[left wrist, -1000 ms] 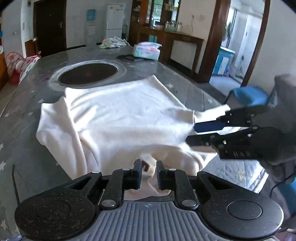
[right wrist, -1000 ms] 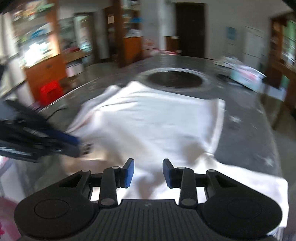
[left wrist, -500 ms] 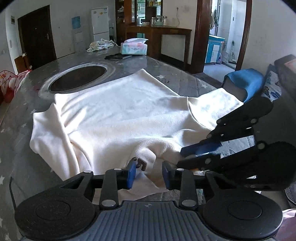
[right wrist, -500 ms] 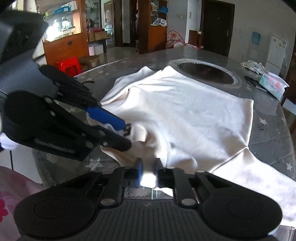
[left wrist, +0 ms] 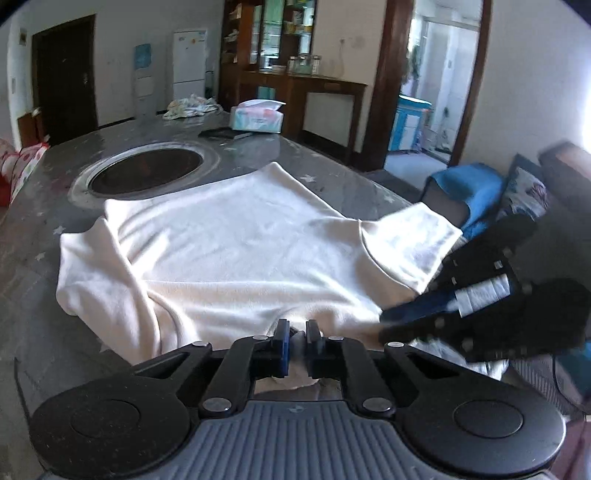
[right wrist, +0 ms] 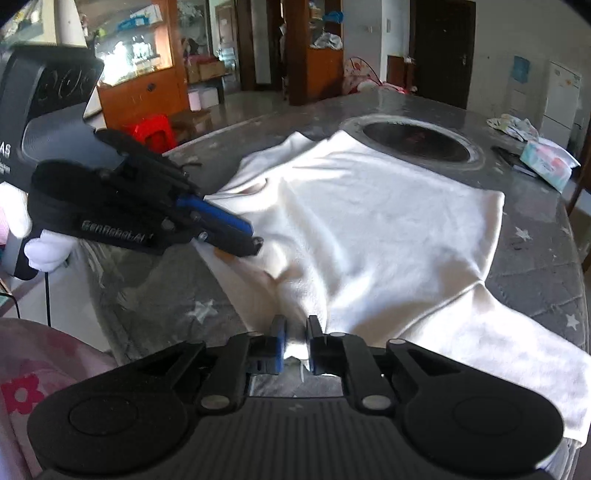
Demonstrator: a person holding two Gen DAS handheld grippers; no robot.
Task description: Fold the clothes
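Gripping the near edge of a cream garment point(left wrist: 236, 258) spread on the table point(left wrist: 29, 266), left hand-held gripper point(left wrist: 295, 336) and right hand-held gripper point(right wrist: 294, 334) each pinching cloth; likely next, lifting it forward to fold.

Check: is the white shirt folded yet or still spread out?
Mostly spread: the white shirt lies open across the table, only its near edge bunched.

I am standing in a lived-in home, in its dining room. I am looking across a big grey stone worktop point(left wrist: 325, 155) with a round hotpot recess point(left wrist: 146, 171), a tissue box point(left wrist: 257, 116) lying beyond it. A white fridge point(left wrist: 189, 59) is standing by a dark door point(left wrist: 64, 77), glass-fronted wooden cabinets point(left wrist: 284, 33) are lining the wall, and a red plastic stool point(right wrist: 151, 127) is sitting on the tiled floor.
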